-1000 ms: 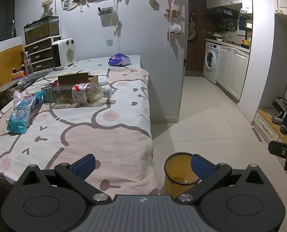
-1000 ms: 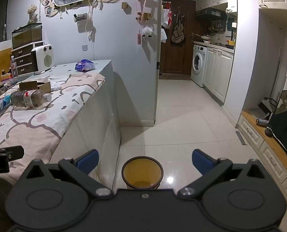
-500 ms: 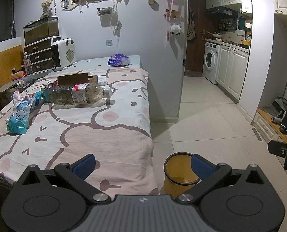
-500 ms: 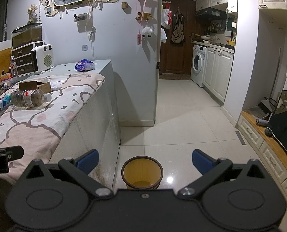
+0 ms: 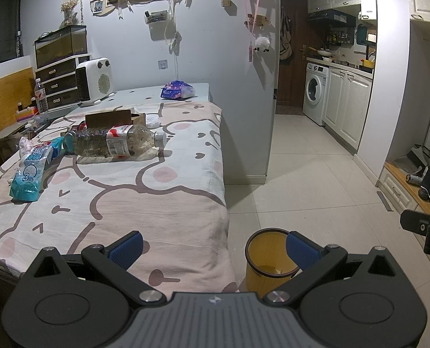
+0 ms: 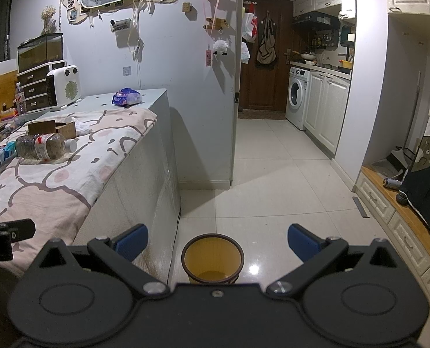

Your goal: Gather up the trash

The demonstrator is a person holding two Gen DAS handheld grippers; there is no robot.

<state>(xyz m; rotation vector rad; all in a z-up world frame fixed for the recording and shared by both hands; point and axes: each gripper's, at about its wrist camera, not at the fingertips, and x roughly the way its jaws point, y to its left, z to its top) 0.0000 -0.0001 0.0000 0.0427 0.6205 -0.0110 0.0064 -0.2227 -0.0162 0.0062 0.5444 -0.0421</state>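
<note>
Far left and ahead of the left claw (image 5: 213,245), a blue plastic tissue pack (image 5: 30,174) lies on the bench (image 5: 145,203), which is draped in a pink cartoon-print cloth. Just right of the pack, a clear plastic bottle with a red-and-white label (image 5: 116,144) lies on its side, a brown cardboard box (image 5: 113,118) close behind it. Farther back stand a white fan heater (image 5: 94,79) and a purple snack bag (image 5: 178,90). The left claw hangs over the bench's near right corner, its blue-padded jaws spread wide and holding nothing. Its right pad overlaps the rim of the round yellow waste bin (image 5: 265,258), which stands on the tiled floor beside the bench. The right claw (image 6: 216,240) hovers above that bin, jaws equally wide and empty, the bin centred between them and the bench's grey side just to its left.
</note>
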